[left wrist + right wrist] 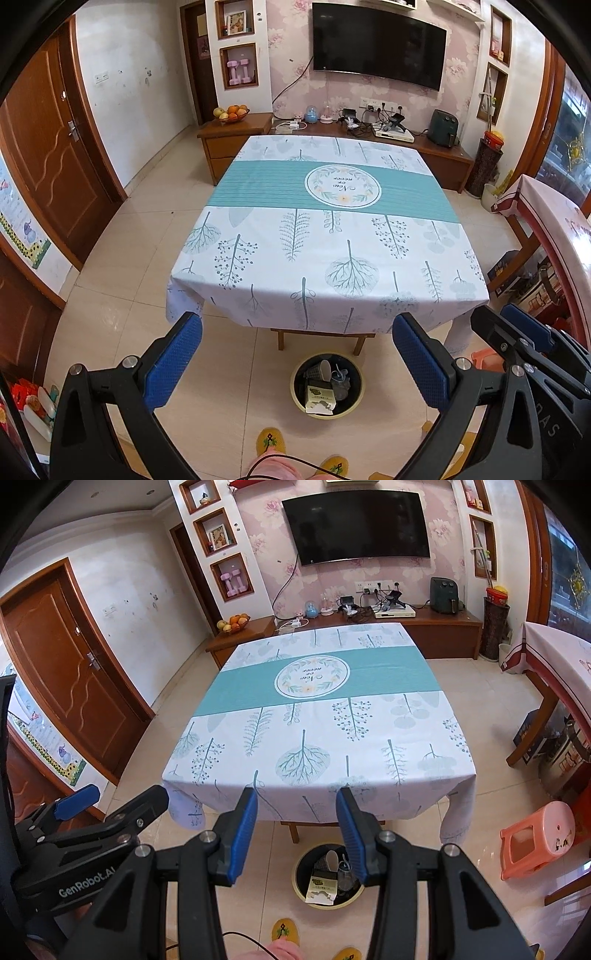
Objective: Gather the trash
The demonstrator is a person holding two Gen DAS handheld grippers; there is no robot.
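**Bare worktop, full bin: the trash sits on the floor**

Tiled floor (229, 369) runs under a worktop (332, 240) draped in a leaf-print cloth, and nothing lies on that cloth in either view. Behind it a cabinet carries a fruit bowl (232, 112) and cables below a wall television (376, 40).

Going left to right at the near edge: the left gripper (297, 360) stands wide apart with nothing between its blue pads. Below and between them, a round bin (327, 386) sits on the floor just in front of the worktop, near 2 yellow slippers (270, 441). The right gripper (297, 836) is part open, narrower than the left, and also holds nothing.

The trash is in the bin: a small cardboard box (320, 397), a spoon-like white piece (325, 367) and a crumpled clear plastic item (341, 384). All of it looks light. The box should be fairly stiff yet crushable, best pinched across its flat sides; the clear plastic would likely be slippery and give under pressure. The bin itself is probably best taken by its rim.
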